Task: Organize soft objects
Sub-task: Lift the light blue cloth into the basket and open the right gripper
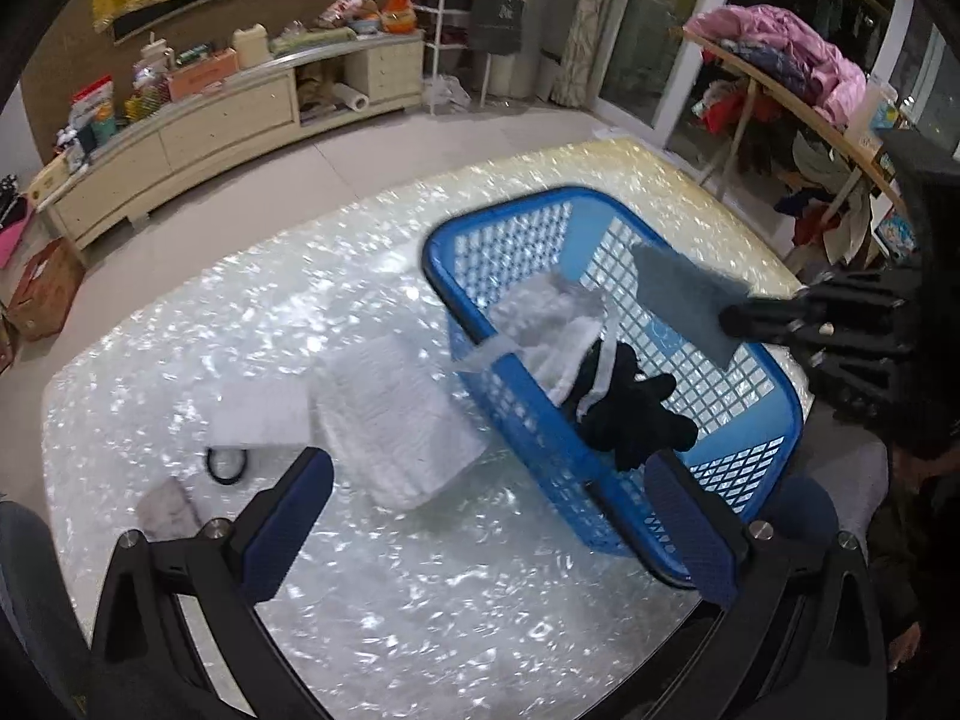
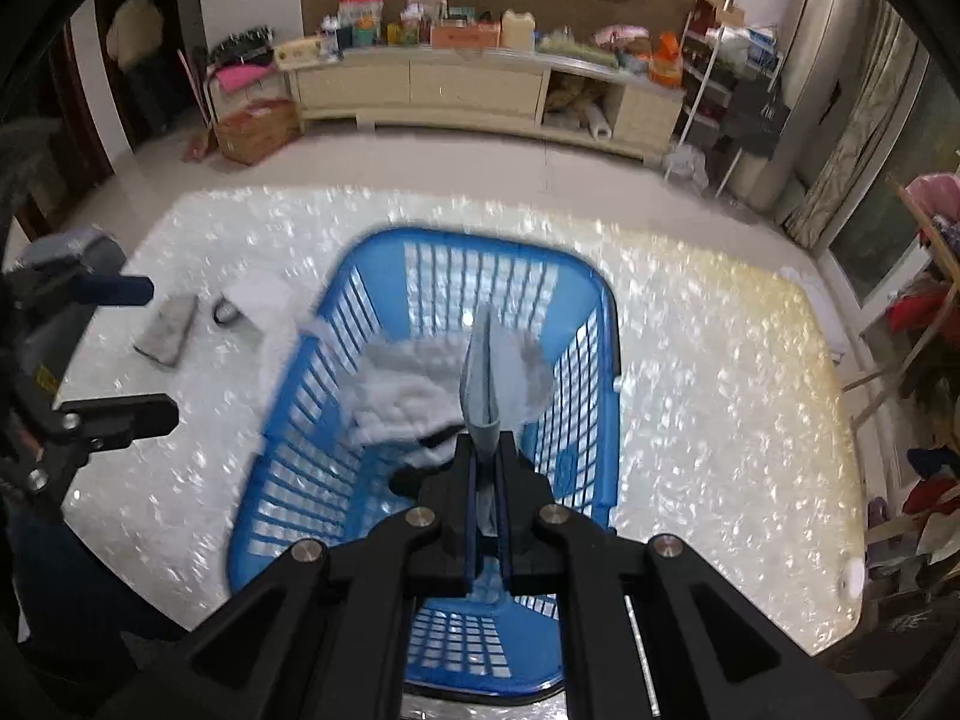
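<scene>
The right claw [image 2: 486, 450] pinches a grey cloth [image 2: 480, 372] edge-up, directly above the basket [image 2: 606, 396]; the left claw [image 1: 486, 498] gapes empty beside it.

a long cream cabinet [image 2: 480, 90] with clutter stands beyond the shimmering table [image 2: 720, 390].

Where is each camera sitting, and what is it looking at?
Left wrist view: sits on the open left tool, above the table, looking at the blue basket and white towel; the right tool shows too.
Right wrist view: sits on the right tool, looking down into the blue basket; it pinches a grey cloth; the left tool shows at the left edge.
Both share the basket, table and grey cloth.
</scene>
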